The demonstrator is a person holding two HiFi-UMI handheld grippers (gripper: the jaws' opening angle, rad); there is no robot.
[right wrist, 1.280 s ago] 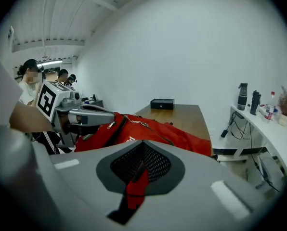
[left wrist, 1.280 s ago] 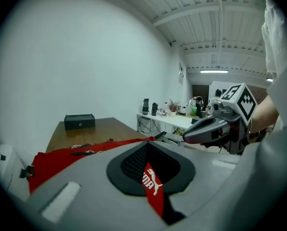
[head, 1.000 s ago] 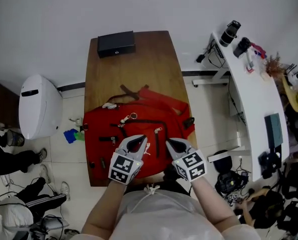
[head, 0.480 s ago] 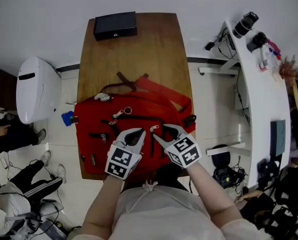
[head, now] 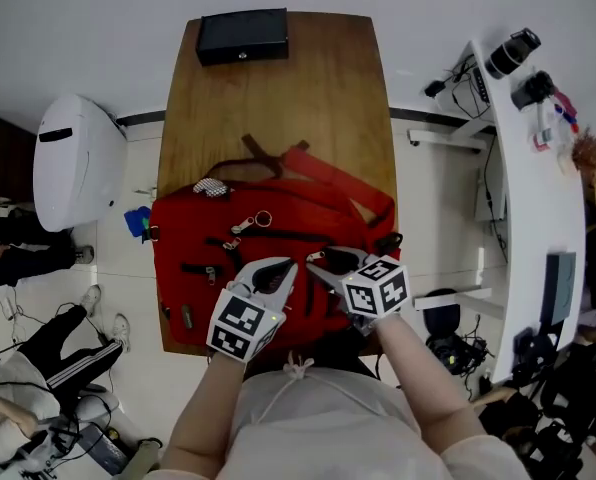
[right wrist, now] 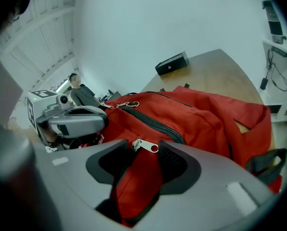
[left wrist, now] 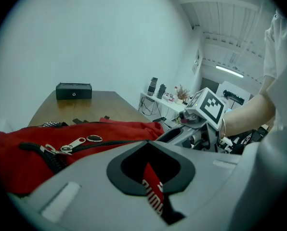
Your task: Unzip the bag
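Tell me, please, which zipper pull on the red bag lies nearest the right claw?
The silver pull lying between the tips of the right claw, which is opening. The ringed pulls sit farther up the bag.

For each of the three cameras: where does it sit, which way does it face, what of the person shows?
Head view: on the head, facing down at table and red bag; forearms, left gripper, right gripper show.
Left gripper view: rides that gripper, looks along closed fingers holding a red strap; right gripper and forearm show.
Right gripper view: rides that gripper, looks along opening fingers, zipper pull between them; left gripper shows.
All three share bag and black box.
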